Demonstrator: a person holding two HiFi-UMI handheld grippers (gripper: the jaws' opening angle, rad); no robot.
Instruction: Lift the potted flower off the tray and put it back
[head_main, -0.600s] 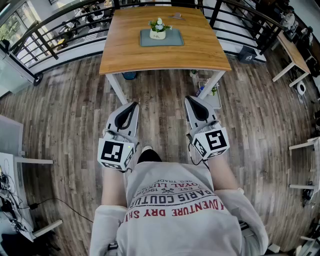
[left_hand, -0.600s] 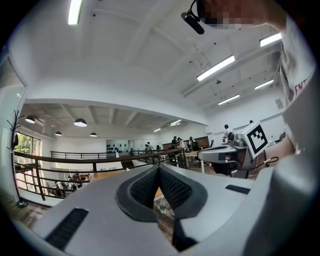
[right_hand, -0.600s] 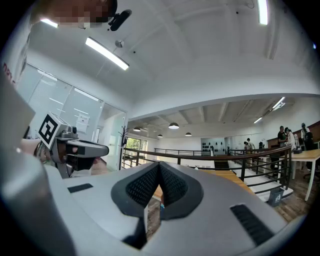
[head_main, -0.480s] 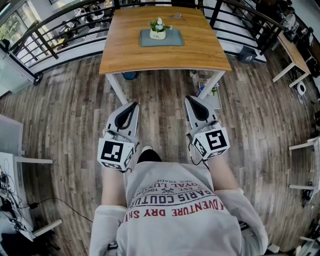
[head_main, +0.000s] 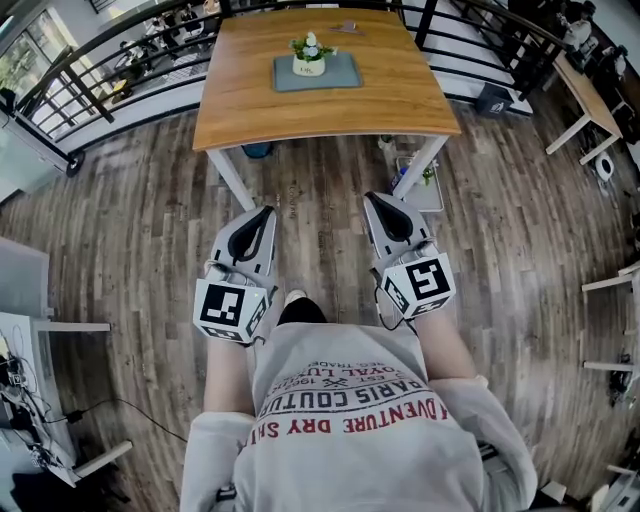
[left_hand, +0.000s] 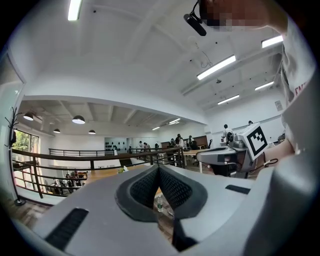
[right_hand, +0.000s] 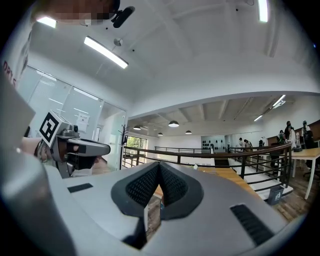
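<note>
The potted flower (head_main: 308, 58) sits on the gray tray (head_main: 340, 72) toward the far side of the wooden table (head_main: 400, 100), well apart from both grippers. The left gripper (head_main: 266, 210) and the right gripper (head_main: 372, 198) are both squeezed closed with nothing in them, held flat in front of the person, back from the table. To do this part well, I think the person should walk up close first, open one gripper wide, slide it in level and grab the flower low down, not by its green top.
</note>
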